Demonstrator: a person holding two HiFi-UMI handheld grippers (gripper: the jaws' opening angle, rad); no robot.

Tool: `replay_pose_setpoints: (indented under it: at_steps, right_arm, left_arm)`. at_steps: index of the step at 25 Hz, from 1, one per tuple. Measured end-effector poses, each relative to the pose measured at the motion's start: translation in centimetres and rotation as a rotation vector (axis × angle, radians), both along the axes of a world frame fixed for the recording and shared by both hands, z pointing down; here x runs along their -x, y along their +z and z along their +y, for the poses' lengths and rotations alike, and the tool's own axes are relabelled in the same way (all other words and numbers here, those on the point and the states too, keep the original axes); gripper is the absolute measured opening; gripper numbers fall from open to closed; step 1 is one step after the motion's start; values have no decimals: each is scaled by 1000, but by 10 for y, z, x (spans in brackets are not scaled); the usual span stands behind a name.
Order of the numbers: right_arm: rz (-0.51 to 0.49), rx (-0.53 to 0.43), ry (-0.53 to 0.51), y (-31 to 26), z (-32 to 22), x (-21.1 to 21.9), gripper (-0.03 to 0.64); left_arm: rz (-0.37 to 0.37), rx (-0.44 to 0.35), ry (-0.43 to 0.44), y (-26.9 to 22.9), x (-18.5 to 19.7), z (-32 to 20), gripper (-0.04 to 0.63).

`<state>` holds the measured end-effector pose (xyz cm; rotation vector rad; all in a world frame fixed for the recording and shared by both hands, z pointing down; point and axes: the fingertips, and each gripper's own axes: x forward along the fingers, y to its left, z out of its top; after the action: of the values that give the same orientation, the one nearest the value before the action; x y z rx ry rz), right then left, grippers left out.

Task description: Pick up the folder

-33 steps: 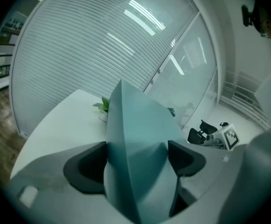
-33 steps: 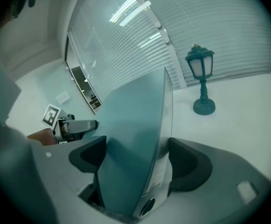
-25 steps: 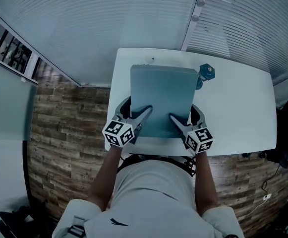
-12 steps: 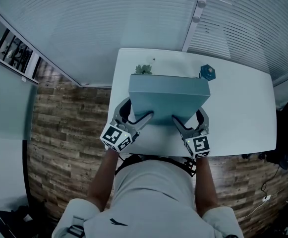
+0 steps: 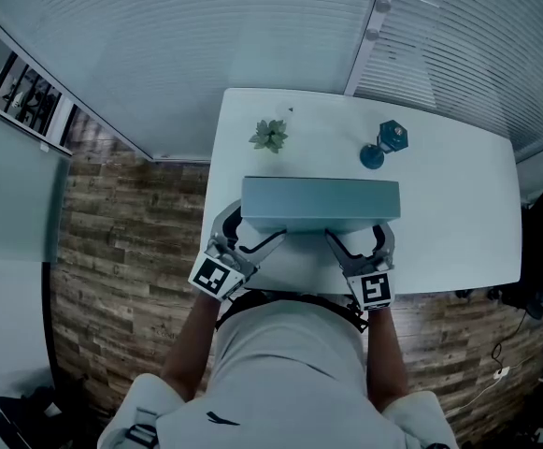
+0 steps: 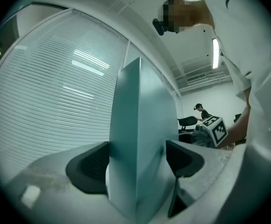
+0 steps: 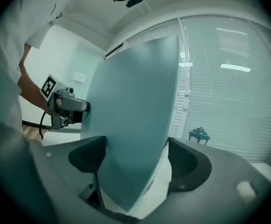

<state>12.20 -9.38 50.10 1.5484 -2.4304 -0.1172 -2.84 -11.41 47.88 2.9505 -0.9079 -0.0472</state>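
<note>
A grey-blue folder point(image 5: 320, 204) is off the white table point(image 5: 458, 213) and stands tipped up on edge, so the head view shows it as a narrow band. My left gripper point(image 5: 260, 232) grips its near left part and my right gripper point(image 5: 357, 234) its near right part. In the left gripper view the folder point(image 6: 140, 106) rises upright between the dark pads, and the left gripper point(image 6: 137, 160) has its jaws closing on it. In the right gripper view the folder point(image 7: 135, 97) leans between the jaws of the right gripper point(image 7: 136, 157), pads against both faces.
A small green plant point(image 5: 269, 136) and a blue ornament point(image 5: 383, 144) stand on the table behind the folder. Slatted blinds run along the far side and a wood floor lies to the left. A person point(image 6: 201, 112) sits far off.
The folder lay flat on the table and has been tipped up onto its edge and lifted. Both grippers rolled and rose with it, uncovering the plant behind.
</note>
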Motion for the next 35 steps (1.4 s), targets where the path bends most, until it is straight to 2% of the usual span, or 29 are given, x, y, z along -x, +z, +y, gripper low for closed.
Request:
replay_pose_setpoints:
  at_steps: [3,7,10,15,19,22,28,31,35]
  right_arm:
    - [15,-2,-4,1,2,-1,420]
    - [39,-7,-8,2,3,-1,422]
    - [60,-8,-17,2,3,-1,420]
    - [50,-1,-13,2,2,-2,419]
    - [58,-3,-26,2,1,-2,418]
    - [55,3,-28,3,0,-3,416]
    - [72,10,-47,5,-3,-3,413]
    - [73,12,-57,4,-5,-1,411]
    - [57,9,-43,4,-10,-3,410]
  left_arm:
    - [-19,-1,2,3,-1,2,385]
    - [-96,-67,0,11,3,4,385]
    - [-109,-87,-17,12,10,1,383]
    - [-116,-104,-29,11,16,-6,436]
    - [-76,-74,-22,10,23,-19,536]
    - [-72,-40,46,13,18,-24,561]
    - [-95,9,262,18,-20,-17,561]
    - [-114,0,327,18,-41,-12,561]
    - [-184,-71,369,25,-58,-14,561]
